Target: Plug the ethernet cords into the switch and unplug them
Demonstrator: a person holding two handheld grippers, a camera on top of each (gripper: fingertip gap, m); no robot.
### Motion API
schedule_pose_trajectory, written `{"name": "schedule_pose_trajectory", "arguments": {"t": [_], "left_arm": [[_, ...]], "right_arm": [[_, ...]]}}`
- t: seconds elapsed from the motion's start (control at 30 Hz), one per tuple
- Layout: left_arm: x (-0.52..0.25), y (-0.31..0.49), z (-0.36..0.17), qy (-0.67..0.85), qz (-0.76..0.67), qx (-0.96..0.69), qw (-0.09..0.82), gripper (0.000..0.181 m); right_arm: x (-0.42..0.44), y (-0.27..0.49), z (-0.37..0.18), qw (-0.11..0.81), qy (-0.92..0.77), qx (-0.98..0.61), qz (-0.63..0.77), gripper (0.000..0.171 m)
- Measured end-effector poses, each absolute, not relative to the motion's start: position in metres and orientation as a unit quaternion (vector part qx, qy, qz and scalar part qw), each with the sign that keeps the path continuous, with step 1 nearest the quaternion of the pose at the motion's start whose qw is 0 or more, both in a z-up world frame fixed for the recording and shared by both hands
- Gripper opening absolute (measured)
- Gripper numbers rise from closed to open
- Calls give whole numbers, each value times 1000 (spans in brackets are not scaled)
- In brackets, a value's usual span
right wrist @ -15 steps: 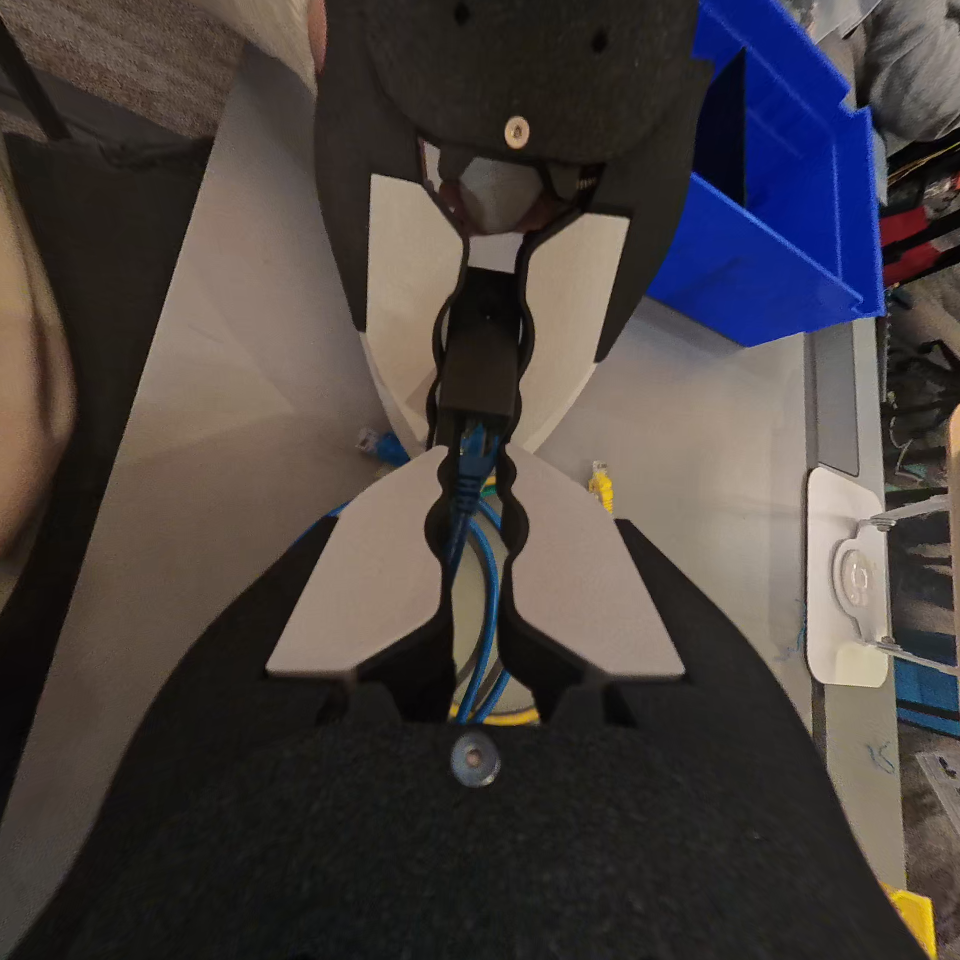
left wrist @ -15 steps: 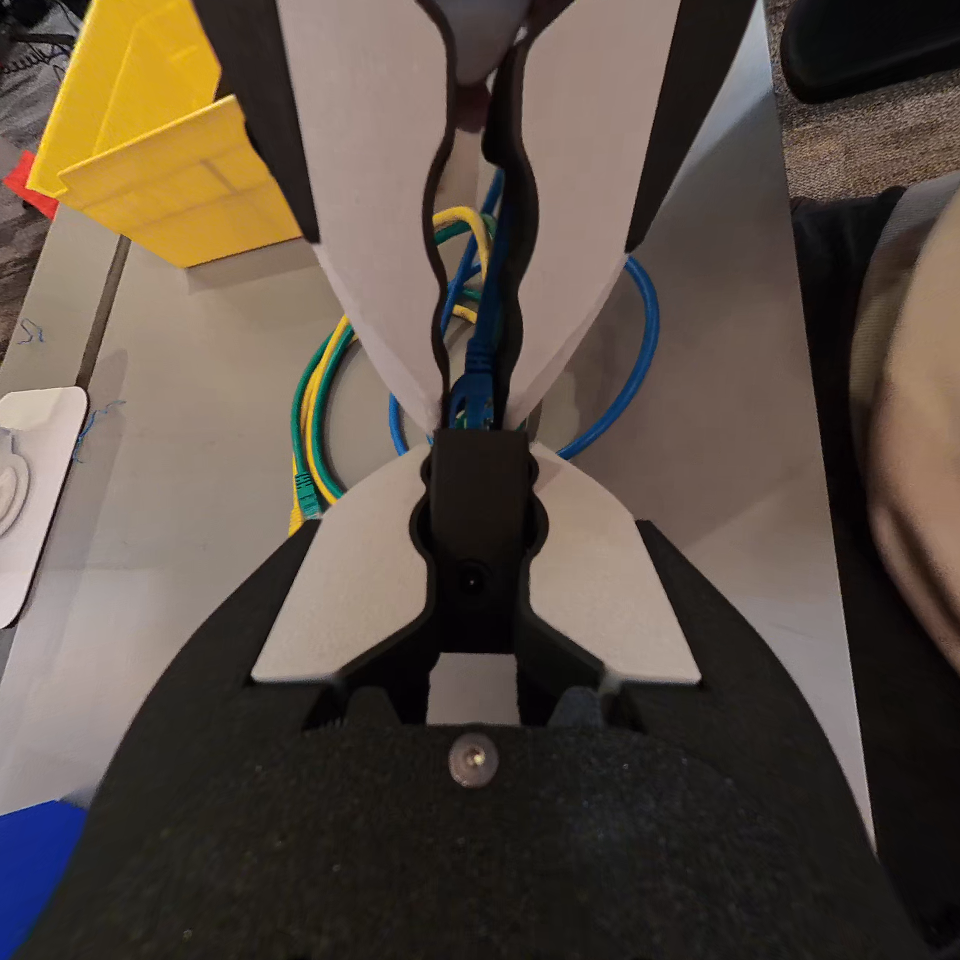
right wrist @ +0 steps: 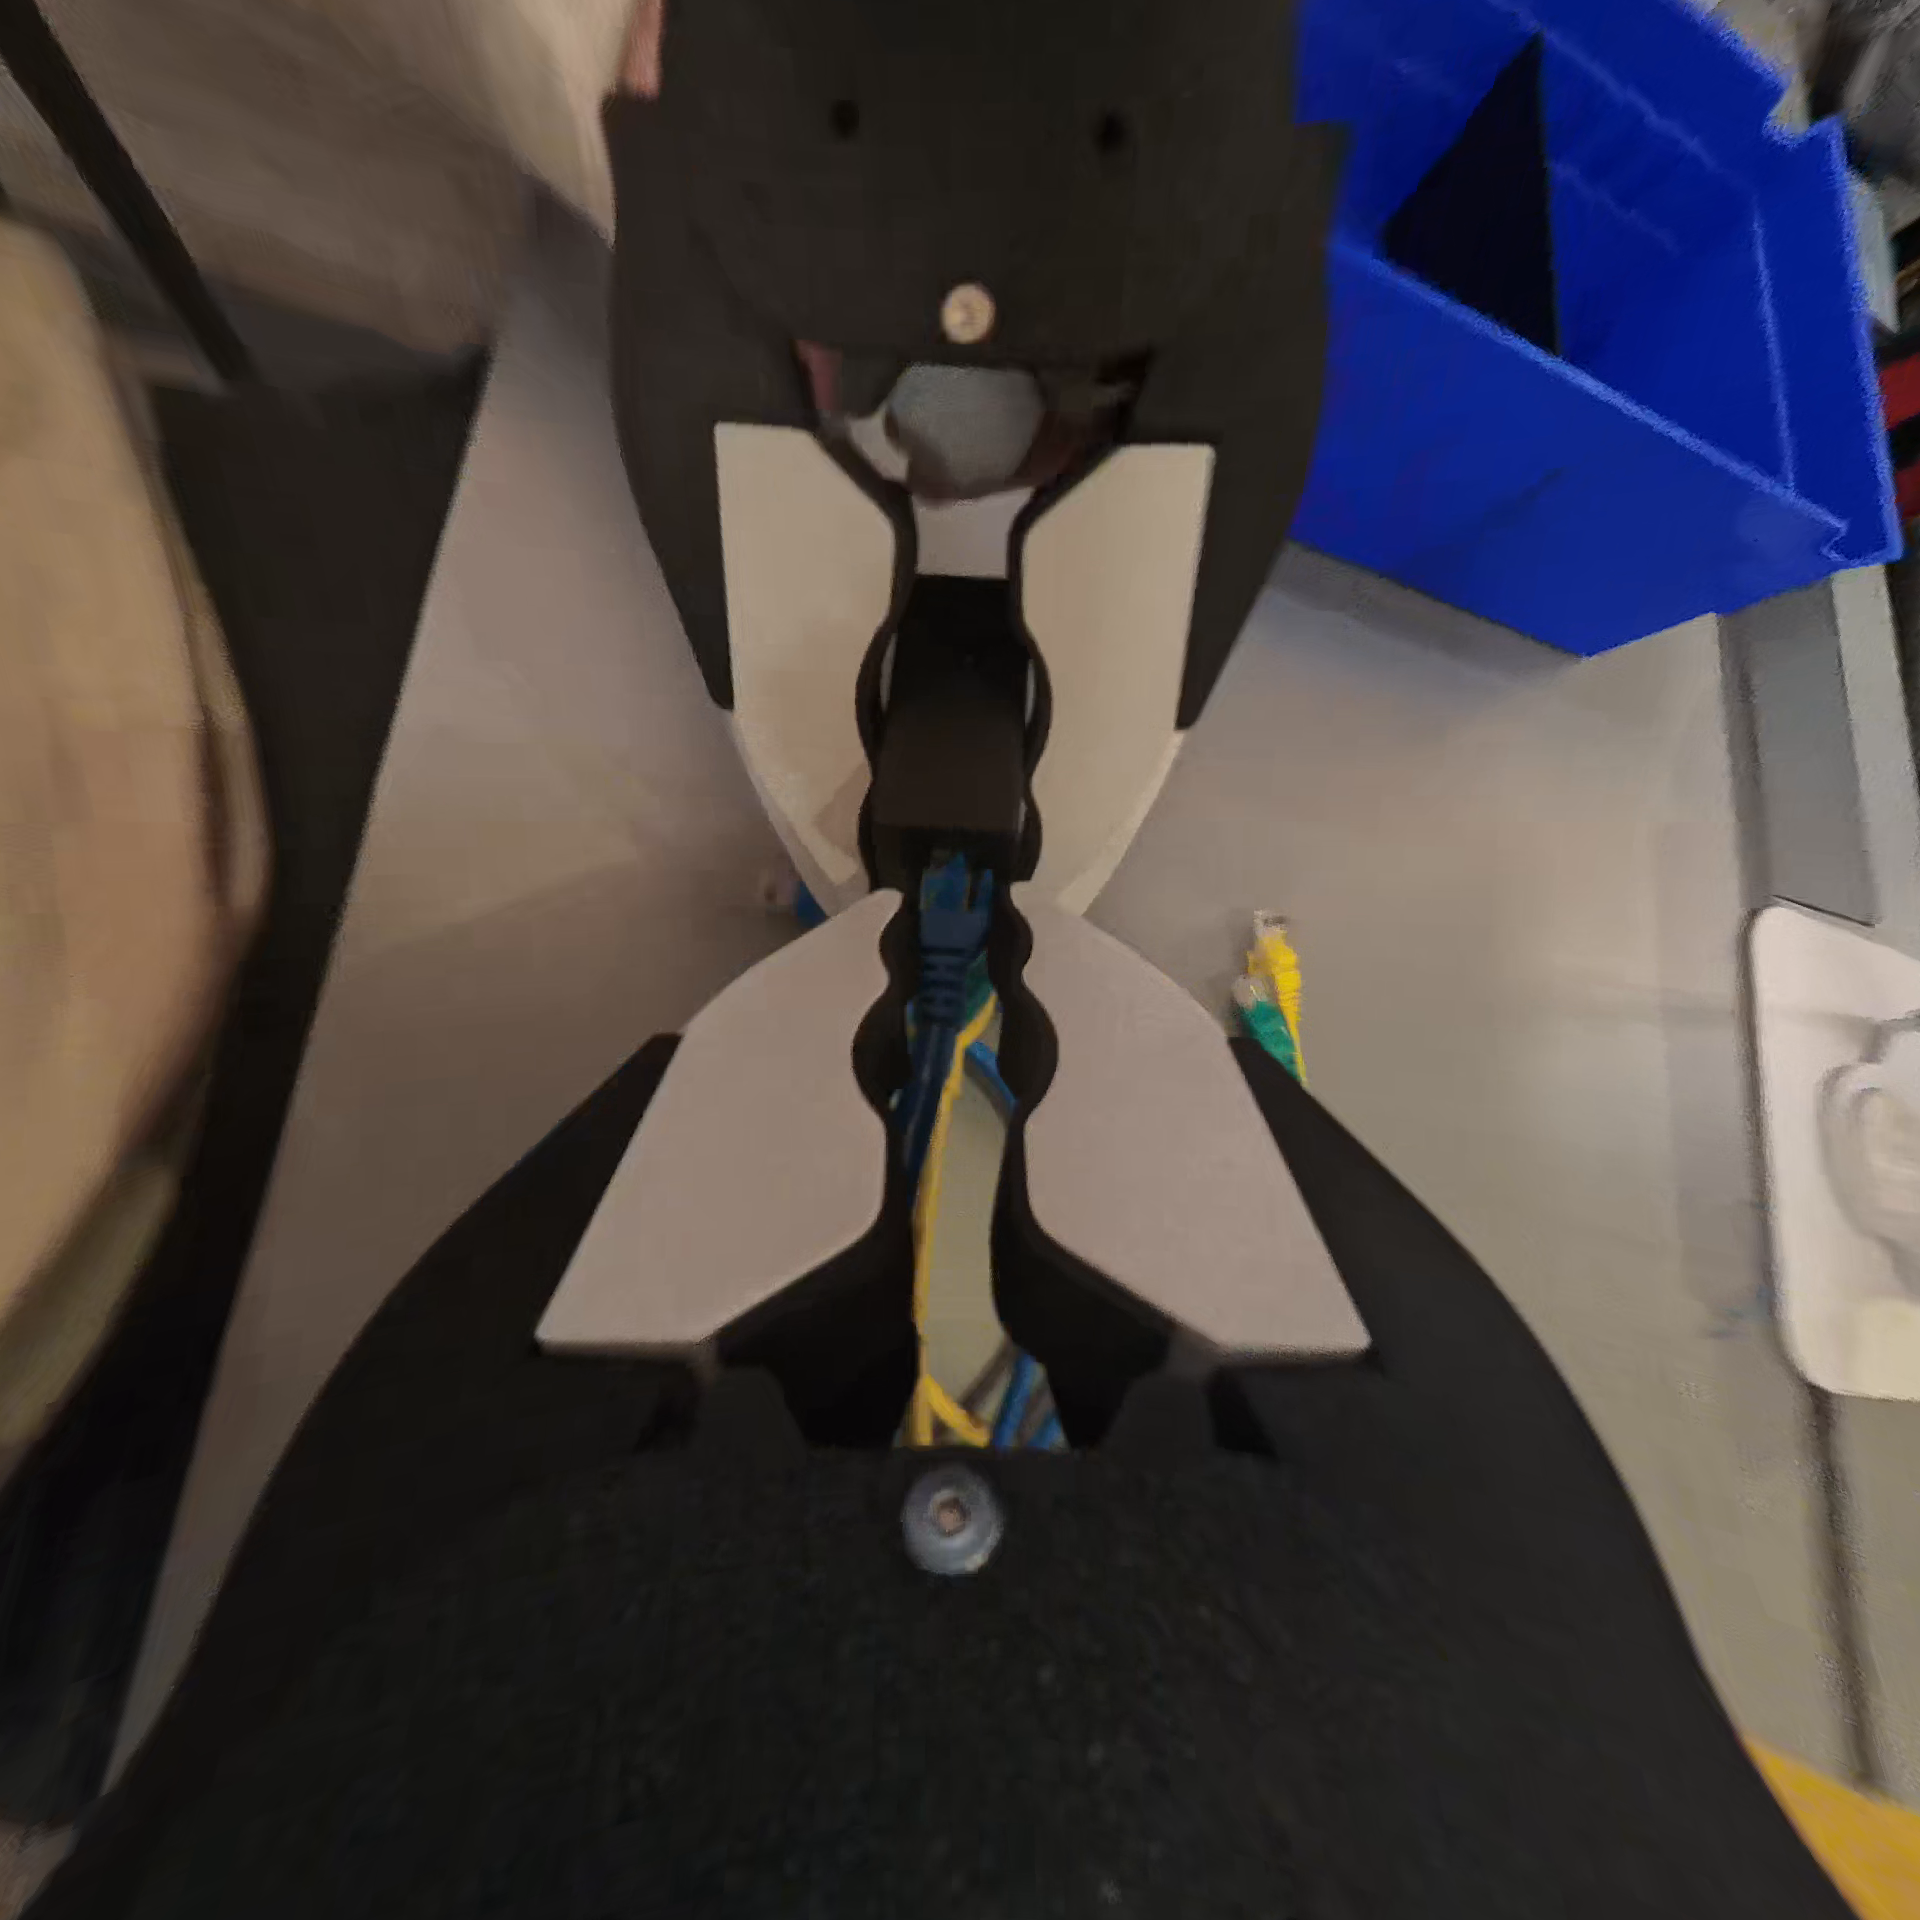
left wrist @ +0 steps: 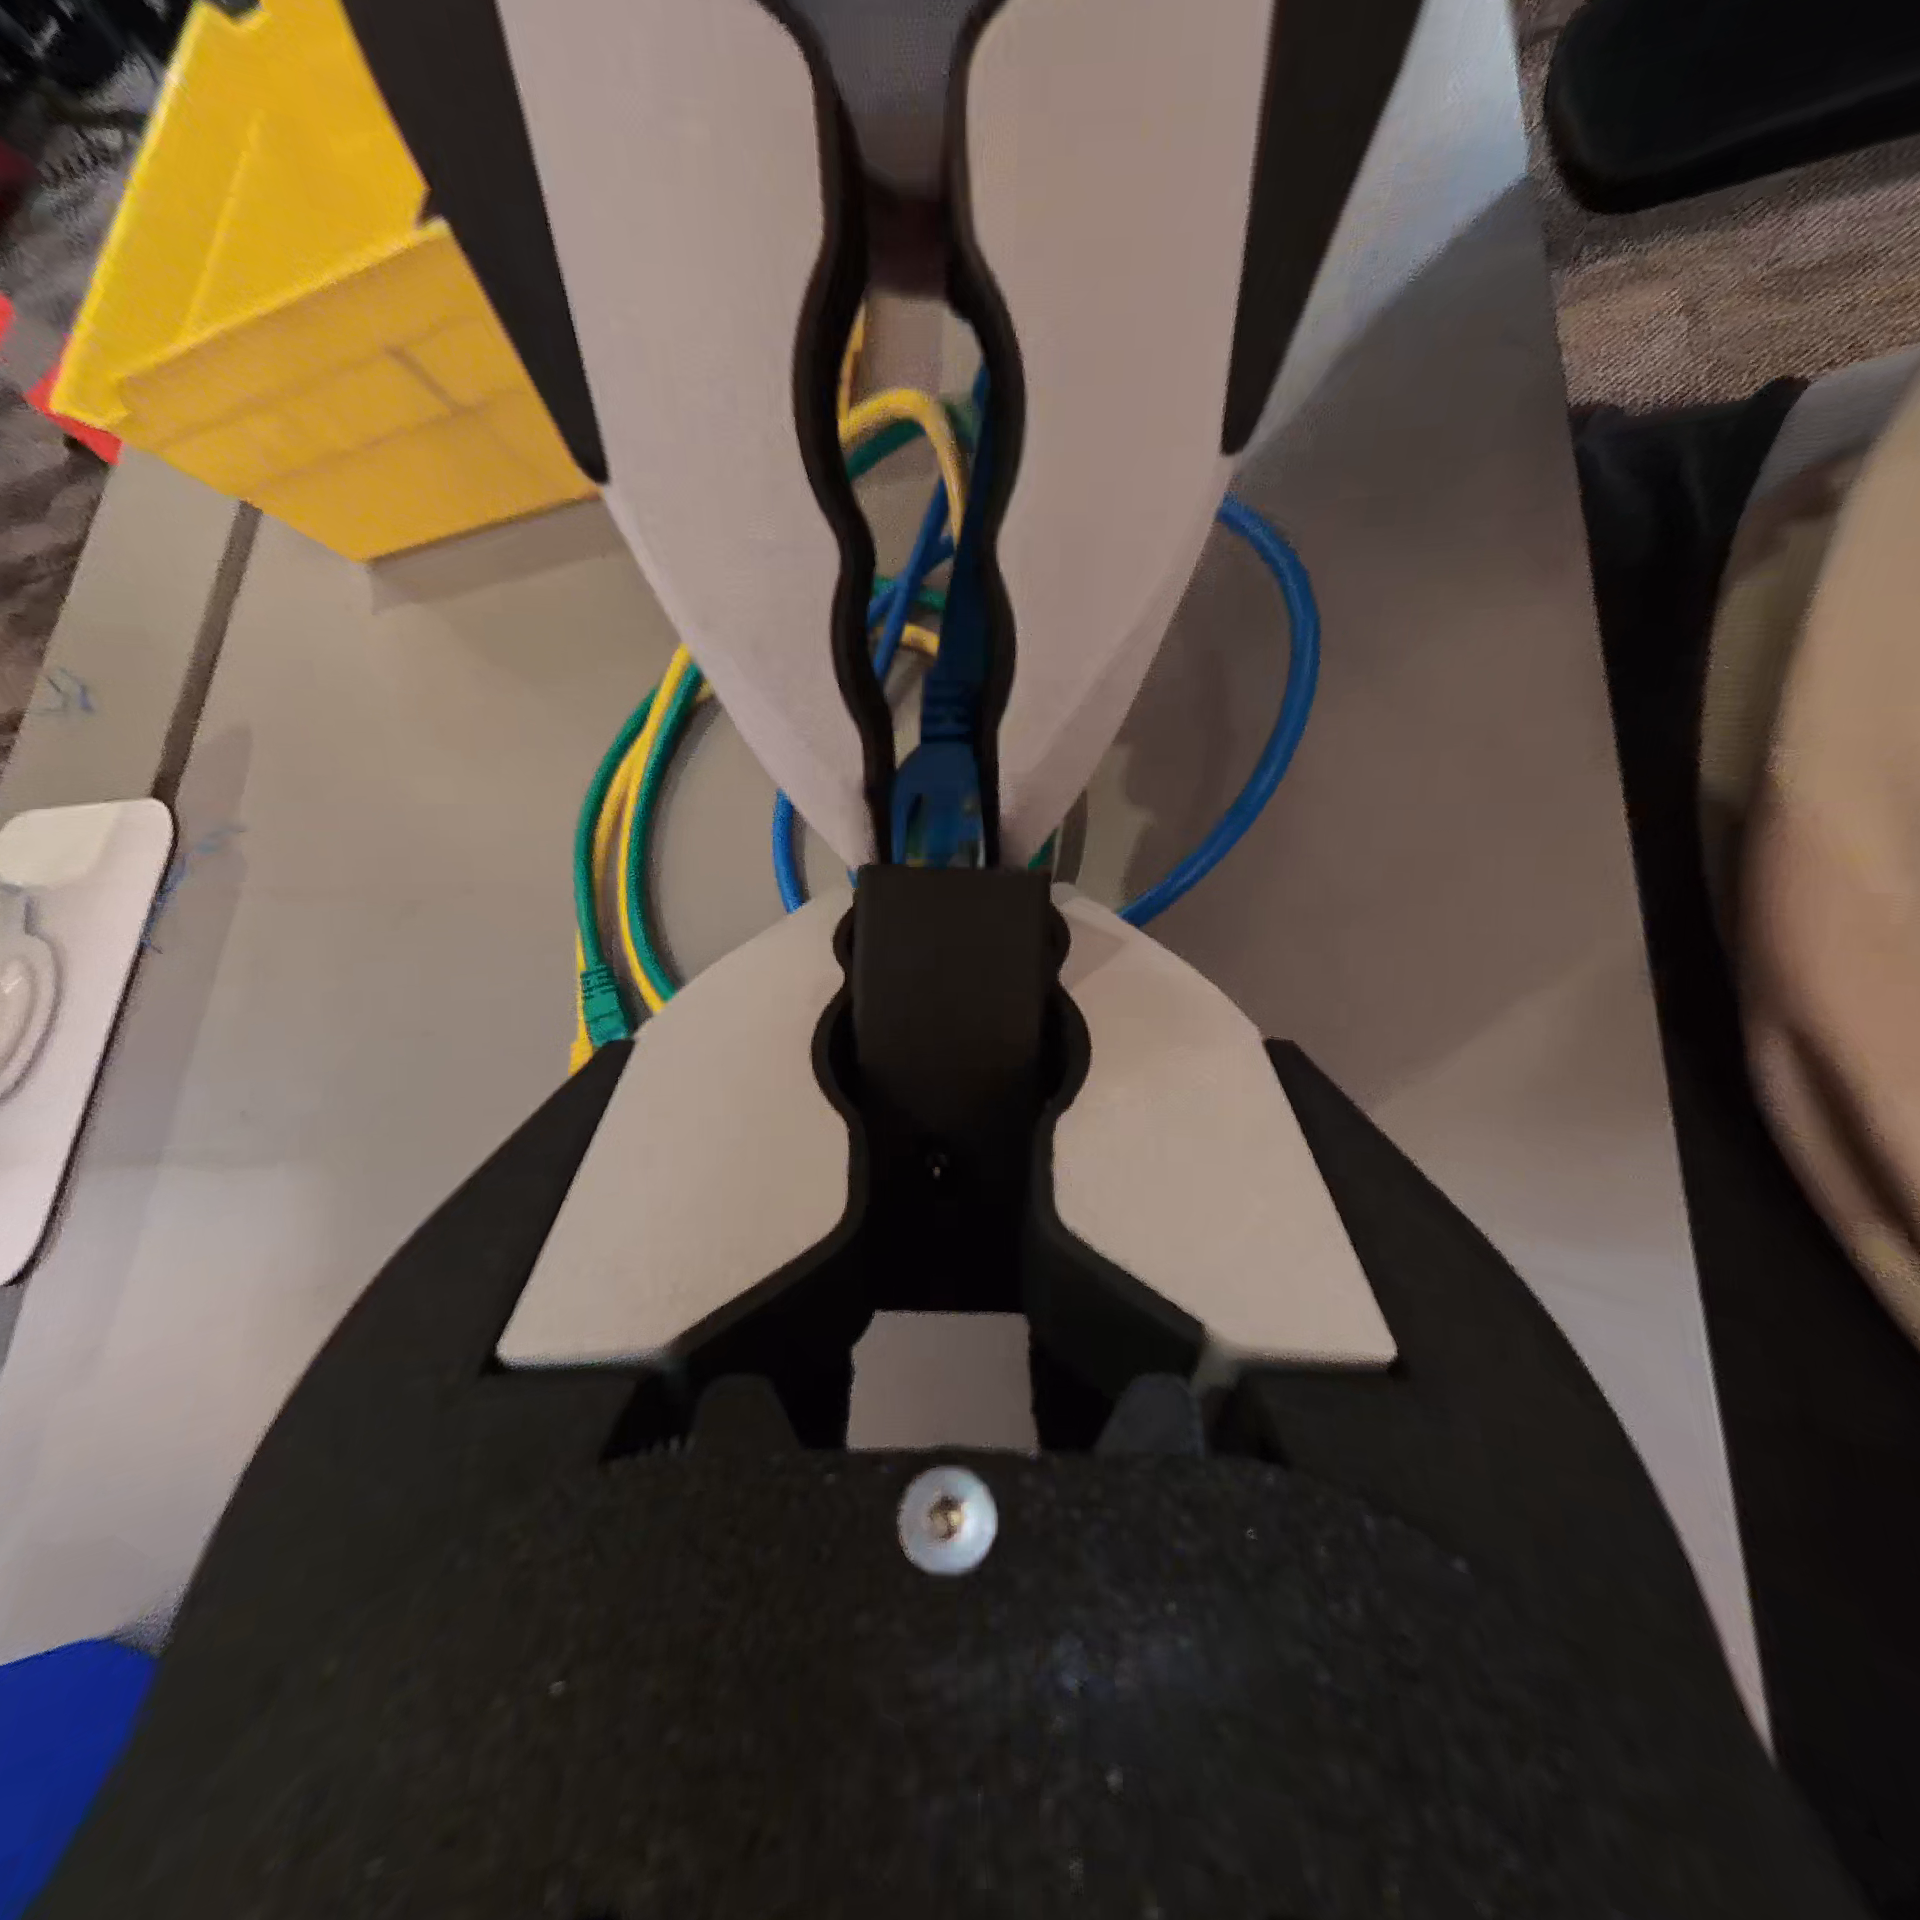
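Observation:
In the left wrist view my left gripper [left wrist: 951,914] is shut on the small black switch [left wrist: 951,1039] and holds it above the grey table [left wrist: 364,1039]. My right gripper [left wrist: 935,831] faces it, shut on the blue cord's plug [left wrist: 940,800], whose tip sits at the switch's port. The right wrist view shows the same: right gripper [right wrist: 956,914], blue plug [right wrist: 951,914], switch [right wrist: 951,727], left gripper [right wrist: 951,862]. The blue cord [left wrist: 1278,675] loops on the table with the green cord [left wrist: 592,831] and the yellow cord [left wrist: 634,831]. Their free plugs, yellow [right wrist: 1280,961] and green [right wrist: 1259,1023], lie side by side.
A yellow bin [left wrist: 312,364] stands at one end of the table and a blue bin [right wrist: 1558,416] at the other. A white holder [right wrist: 1829,1143] lies by the table's edge. A person's clothing [left wrist: 1818,831] is along the other long edge.
Both grippers keep their grip and the blue plug stays at the port. The views have shifted a little; the green plug now shows beside the yellow one in the right wrist view.

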State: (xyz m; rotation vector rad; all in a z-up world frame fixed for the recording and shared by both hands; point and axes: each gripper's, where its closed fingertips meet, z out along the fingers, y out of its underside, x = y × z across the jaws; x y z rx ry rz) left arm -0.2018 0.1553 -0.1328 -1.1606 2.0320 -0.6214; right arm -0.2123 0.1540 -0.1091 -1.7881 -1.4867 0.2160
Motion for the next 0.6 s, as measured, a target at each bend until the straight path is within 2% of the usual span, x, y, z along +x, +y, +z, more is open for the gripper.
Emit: {"name": "schedule_pose_trajectory", "arguments": {"t": [0.07, 0.17, 0.33, 0.4, 0.53, 0.6], "left_arm": [[-201, 159, -127, 789, -206, -434, 383, 29], [-201, 173, -126, 795, -102, -388, 455, 29], [-201, 182, -122, 785, -42, -365, 499, 29], [-200, 183, -123, 784, -33, -361, 503, 29], [-200, 186, -124, 780, -6, -358, 514, 31], [-200, 190, -122, 775, 5, -358, 521, 30]], "right_arm": [[-214, 154, -103, 412, -562, -706, 124, 14], [-214, 153, -98, 396, -502, -741, 203, 18], [-211, 153, -91, 352, -395, -775, 344, 16], [-213, 150, -91, 346, -384, -772, 370, 18], [-210, 156, -96, 363, -377, -780, 342, 9], [-209, 155, -96, 358, -367, -785, 347, 18]]}}
